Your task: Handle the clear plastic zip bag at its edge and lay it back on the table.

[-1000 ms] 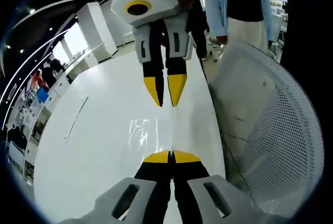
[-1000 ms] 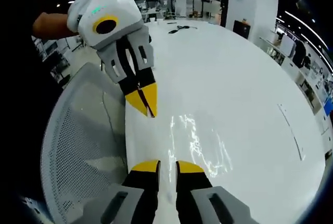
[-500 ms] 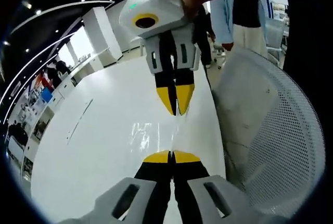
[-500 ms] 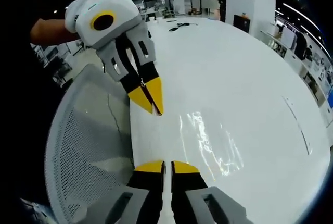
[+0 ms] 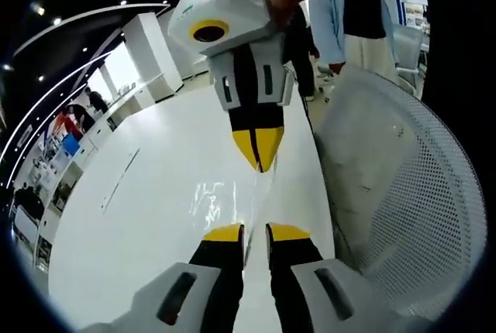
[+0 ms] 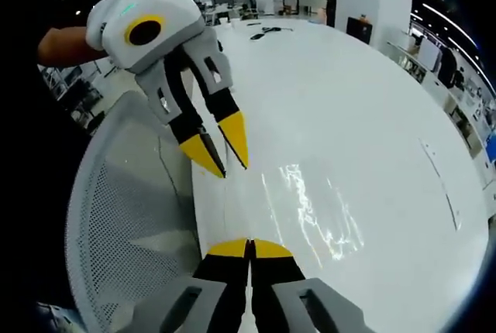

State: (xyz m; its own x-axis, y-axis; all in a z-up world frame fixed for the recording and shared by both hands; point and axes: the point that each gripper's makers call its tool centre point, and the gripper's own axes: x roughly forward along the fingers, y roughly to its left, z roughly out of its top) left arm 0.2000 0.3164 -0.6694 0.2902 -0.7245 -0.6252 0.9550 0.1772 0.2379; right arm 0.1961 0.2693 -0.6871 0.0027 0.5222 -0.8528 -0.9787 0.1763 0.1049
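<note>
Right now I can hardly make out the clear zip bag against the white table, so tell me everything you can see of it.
The clear plastic zip bag is thin, transparent film, visible mostly as wrinkled glare. It lies nearly flat on the white table, close to the edge beside the mesh chair. Its near edge runs toward the right gripper, whose jaws are together on it. The left gripper hangs open just over that same edge; whether it touches the bag is unclear. The zip strip cannot be made out.
</note>
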